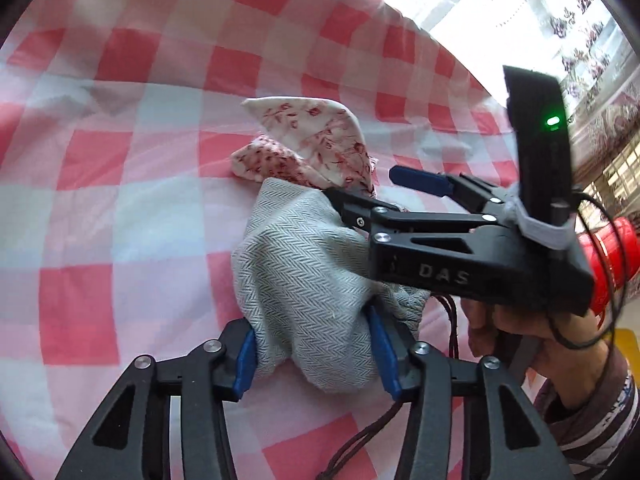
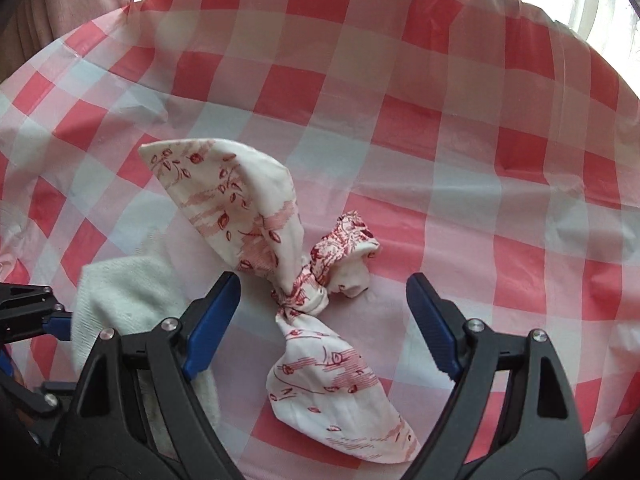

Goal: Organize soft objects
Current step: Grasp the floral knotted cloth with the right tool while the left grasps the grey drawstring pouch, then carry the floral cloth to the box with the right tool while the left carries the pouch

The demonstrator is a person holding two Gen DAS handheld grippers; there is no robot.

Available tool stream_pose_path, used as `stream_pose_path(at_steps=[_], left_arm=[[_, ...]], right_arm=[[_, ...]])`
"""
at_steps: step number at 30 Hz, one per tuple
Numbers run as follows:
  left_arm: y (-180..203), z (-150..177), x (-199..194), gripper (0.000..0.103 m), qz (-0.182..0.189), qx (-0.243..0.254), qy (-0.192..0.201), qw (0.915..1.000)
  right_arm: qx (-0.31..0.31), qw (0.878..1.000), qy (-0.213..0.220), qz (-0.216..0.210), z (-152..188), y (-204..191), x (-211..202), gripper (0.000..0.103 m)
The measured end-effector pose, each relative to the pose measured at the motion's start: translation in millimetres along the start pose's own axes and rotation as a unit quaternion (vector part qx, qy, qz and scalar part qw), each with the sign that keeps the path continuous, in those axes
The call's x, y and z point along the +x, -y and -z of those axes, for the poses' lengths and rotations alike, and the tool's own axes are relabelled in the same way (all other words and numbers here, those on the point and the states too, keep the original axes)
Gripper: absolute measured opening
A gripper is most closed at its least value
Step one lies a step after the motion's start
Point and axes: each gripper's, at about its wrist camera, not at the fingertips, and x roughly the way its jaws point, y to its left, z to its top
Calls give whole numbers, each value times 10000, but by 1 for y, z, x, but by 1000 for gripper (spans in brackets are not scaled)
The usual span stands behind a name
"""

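We look down steeply from each wrist, close over the checked cloth. Left view: grey cloth between its fingers, right gripper crossing ahead. Right view: knotted floral cloth between its fingers. Both share these cloths.

Grey cloth: woven, herringbone weave, matt, a bit coarse. Floral cloth: thin smooth cotton-like fabric w/ red print, matt, knotted in the middle. Checked cover: red/white, faint sheen, creased, looks like plastic sheet. Left gripper & right gripper: matt black plastic, shiny metal screws, ribbed blue pads.
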Motion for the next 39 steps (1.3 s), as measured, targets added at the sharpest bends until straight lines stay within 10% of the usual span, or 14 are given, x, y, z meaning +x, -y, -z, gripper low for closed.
stream_pose_path(at_steps=[5, 39], left_arm=[[-1, 16, -18, 48, -325, -55, 99, 9994], [-1, 174, -135, 45, -1500, -1492, 1055, 9717]], right_arm=[[17, 9999, 102, -18, 6, -3, -4, 29], [815, 9928, 422, 776, 205, -13, -173, 26]])
